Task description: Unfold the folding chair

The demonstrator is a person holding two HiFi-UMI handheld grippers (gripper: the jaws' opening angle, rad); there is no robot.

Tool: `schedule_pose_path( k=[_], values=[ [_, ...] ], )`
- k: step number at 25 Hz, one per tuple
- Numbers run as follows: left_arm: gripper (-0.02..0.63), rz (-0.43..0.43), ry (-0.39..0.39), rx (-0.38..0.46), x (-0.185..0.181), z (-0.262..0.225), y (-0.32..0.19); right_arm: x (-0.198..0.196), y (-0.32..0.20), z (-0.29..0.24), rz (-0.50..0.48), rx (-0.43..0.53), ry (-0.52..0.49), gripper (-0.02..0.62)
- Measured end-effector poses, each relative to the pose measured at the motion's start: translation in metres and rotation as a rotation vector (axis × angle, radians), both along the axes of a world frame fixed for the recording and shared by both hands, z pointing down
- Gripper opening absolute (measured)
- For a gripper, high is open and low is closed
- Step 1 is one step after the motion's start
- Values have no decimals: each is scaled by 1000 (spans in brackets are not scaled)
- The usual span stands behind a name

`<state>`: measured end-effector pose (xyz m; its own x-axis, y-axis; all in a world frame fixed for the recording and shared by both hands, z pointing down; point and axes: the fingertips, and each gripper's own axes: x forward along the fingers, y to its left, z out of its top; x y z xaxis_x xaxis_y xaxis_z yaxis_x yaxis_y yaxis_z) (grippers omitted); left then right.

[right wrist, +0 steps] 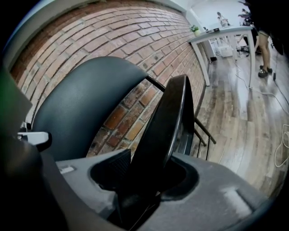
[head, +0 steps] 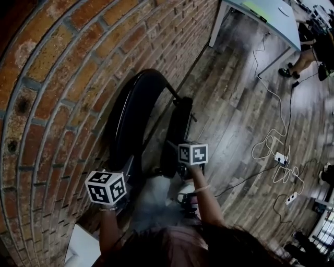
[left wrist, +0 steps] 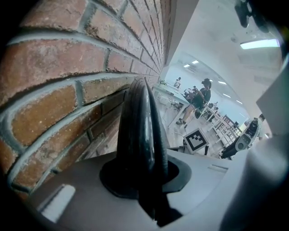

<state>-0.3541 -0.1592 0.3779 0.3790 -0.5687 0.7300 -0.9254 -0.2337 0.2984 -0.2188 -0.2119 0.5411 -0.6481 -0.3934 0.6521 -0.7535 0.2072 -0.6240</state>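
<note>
A black folding chair leans folded against the brick wall. In the head view its rounded backrest (head: 133, 112) is nearest the wall and its seat (head: 177, 128) stands upright beside it. My left gripper (head: 127, 166) is at the backrest's near edge; in the left gripper view that thin black edge (left wrist: 142, 126) runs up between the jaws, and the left gripper (left wrist: 145, 182) is shut on it. My right gripper (head: 183, 168) is at the seat's near edge. In the right gripper view the seat (right wrist: 167, 122) sits between the pads with the right gripper (right wrist: 143, 182) shut on it, and the backrest (right wrist: 86, 103) lies to its left.
The brick wall (head: 52, 104) runs along the left. A white table (head: 261, 15) stands at the far end, with a person's legs (head: 302, 60) beyond it. White cables and a power strip (head: 279, 156) lie on the wooden floor at right. A white object (head: 83, 245) sits near my feet.
</note>
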Motion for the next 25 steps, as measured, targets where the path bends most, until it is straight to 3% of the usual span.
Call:
schedule_pose_path(
  k=[25],
  values=[
    [67, 4, 8, 5, 46, 4, 15, 102, 30, 21, 85, -81, -32, 193]
  ],
)
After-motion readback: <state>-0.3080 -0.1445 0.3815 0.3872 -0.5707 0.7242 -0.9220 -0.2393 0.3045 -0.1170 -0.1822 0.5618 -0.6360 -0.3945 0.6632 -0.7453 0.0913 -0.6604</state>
